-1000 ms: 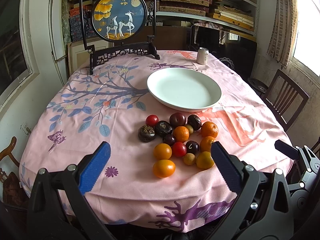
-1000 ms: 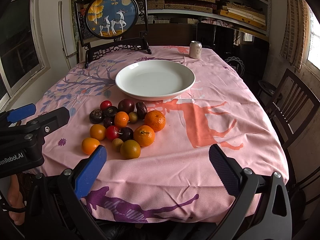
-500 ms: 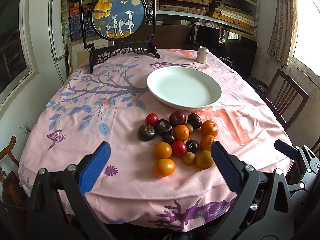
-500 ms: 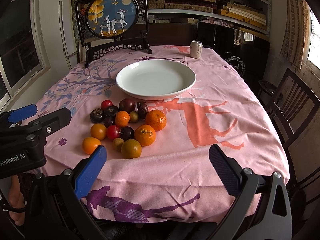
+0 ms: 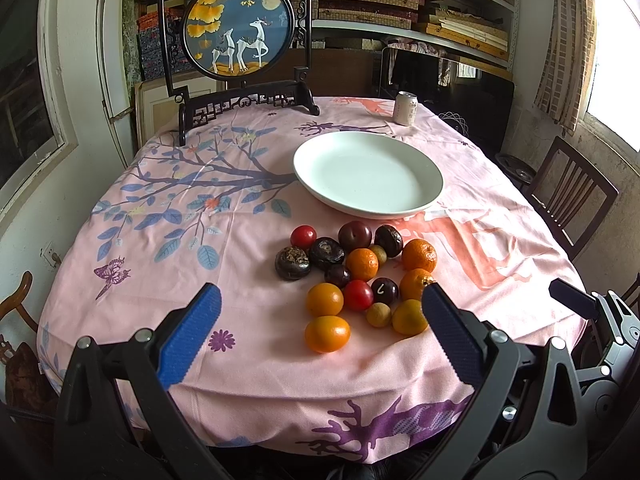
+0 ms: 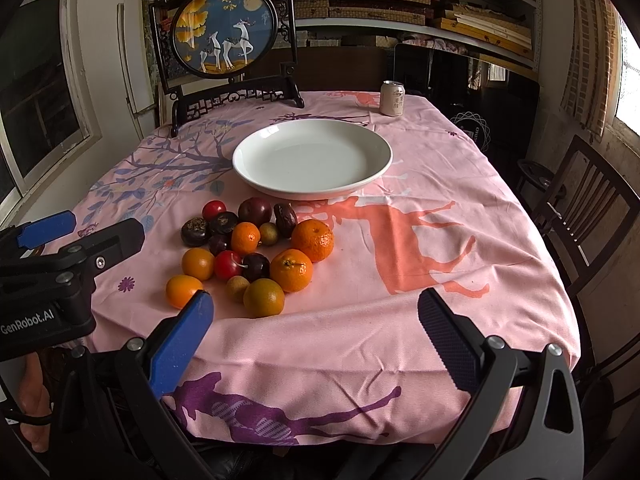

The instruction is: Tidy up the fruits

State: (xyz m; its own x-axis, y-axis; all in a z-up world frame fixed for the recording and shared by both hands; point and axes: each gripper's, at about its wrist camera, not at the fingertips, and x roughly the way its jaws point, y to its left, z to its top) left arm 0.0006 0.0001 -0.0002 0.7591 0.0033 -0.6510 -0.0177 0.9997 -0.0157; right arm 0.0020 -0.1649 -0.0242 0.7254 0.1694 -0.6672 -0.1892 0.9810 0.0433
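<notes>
A cluster of fruit lies on the pink tablecloth: several oranges, red and dark plums, dark wrinkled fruits and small tan ones. It also shows in the right wrist view. An empty white plate sits just beyond the cluster, also in the right wrist view. My left gripper is open and empty, at the table's near edge, just short of the nearest orange. My right gripper is open and empty, near the edge, right of the fruit. The left gripper's body shows at the left of the right wrist view.
A round deer screen on a dark stand stands at the table's far left. A drink can stands at the far right. A wooden chair is beside the table's right side. Shelves line the back wall.
Both views have crept slightly closer to the table; the fruit and plate have not moved. Both grippers stay open.
</notes>
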